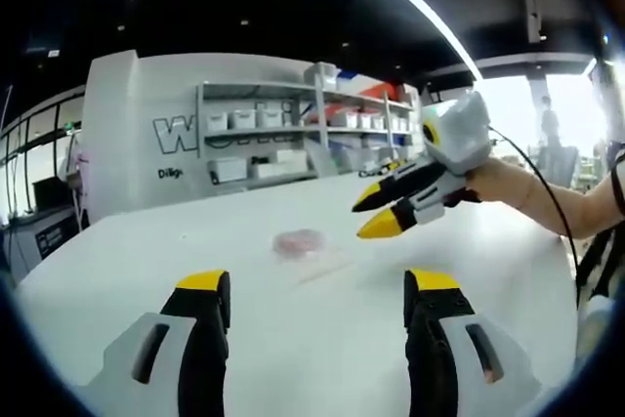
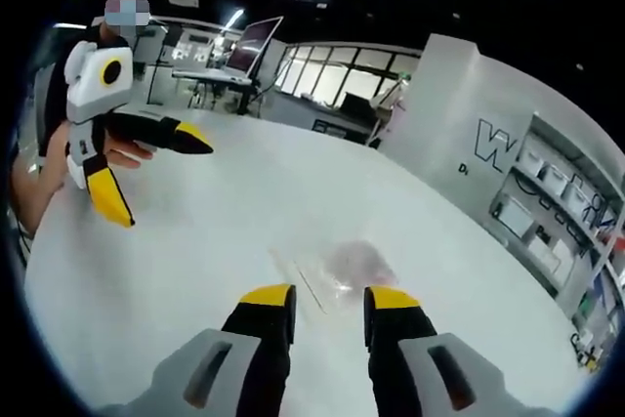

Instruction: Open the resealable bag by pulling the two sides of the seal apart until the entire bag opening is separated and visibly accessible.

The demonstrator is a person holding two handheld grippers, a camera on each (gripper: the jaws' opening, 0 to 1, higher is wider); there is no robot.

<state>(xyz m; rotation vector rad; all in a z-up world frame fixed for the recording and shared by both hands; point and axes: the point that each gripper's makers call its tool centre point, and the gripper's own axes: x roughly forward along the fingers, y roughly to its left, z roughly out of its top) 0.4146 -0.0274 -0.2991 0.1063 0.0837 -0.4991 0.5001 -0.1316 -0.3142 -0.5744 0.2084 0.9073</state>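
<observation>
A clear resealable bag point(image 2: 344, 271) lies flat on the white table point(image 2: 195, 241), a pinkish smudge of contents showing through the plastic. In the right gripper view it sits just beyond the jaw tips, at about 12 o'clock, with its seal strip running from 11 o'clock down toward 5 o'clock along its left edge; that seems to be the bag's long axis, though the plastic is too faint to be sure. In the left gripper view the bag point(image 1: 305, 246) lies farther off, at 12 o'clock, its edge slanting toward 2 o'clock.

Neither tool touches it. The right gripper point(image 2: 327, 297) hovers low over the bag with its 2 jaws parted and nothing between them, probably lined up to pinch 1 side of the seal. The left gripper point(image 1: 317, 285) hangs back, its jaws spread wide and empty, likely waiting to take the opposite lip. The bag looks sealed, so the pull has not started.
</observation>
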